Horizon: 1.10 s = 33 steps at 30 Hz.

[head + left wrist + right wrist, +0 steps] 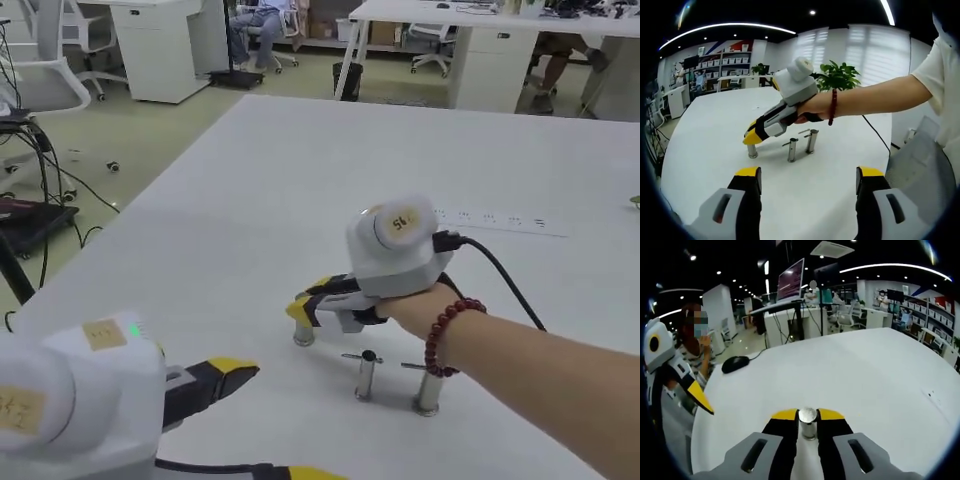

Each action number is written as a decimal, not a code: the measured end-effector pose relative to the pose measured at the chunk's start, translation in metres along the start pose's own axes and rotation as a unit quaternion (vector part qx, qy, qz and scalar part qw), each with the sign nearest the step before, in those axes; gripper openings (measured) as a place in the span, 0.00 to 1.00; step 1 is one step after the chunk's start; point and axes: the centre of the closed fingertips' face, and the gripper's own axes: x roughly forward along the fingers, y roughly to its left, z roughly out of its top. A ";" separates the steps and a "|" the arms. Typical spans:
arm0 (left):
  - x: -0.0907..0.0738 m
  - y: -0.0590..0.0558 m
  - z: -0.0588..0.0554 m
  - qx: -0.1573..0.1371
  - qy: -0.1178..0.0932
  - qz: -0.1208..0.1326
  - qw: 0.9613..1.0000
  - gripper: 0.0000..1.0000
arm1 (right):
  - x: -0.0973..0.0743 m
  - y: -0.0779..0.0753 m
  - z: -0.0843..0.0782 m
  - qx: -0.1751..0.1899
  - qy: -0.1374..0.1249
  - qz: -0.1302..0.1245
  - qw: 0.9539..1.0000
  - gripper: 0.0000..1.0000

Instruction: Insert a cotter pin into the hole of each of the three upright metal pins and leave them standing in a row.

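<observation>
Three short upright metal pins stand in a row on the white table (pixel 300 170). The middle pin (pixel 366 375) and the right pin (pixel 428 392) each carry a thin cotter pin crosswise near the top. My right gripper (pixel 300 310) comes in from the right. Its yellow-tipped jaws are closed around the top of the left pin (pixel 807 424), which shows no cotter pin. My left gripper (pixel 807 175) is held open nearer to me, about a hand's width short of the row, with nothing between its jaws. In that view the pins stand at left (pixel 752 151), middle (pixel 792 150) and right (pixel 811 141).
A white power strip (pixel 500 218) lies on the table farther back, and the right gripper's black cable (pixel 500 275) trails toward it. A dark computer mouse (pixel 735 363) rests near one table edge. A potted plant (pixel 837 77) stands beyond the table.
</observation>
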 end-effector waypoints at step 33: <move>-0.013 0.002 0.009 0.008 -0.018 0.019 1.000 0.75 | -0.030 0.051 0.017 -0.039 0.007 0.016 0.999 0.13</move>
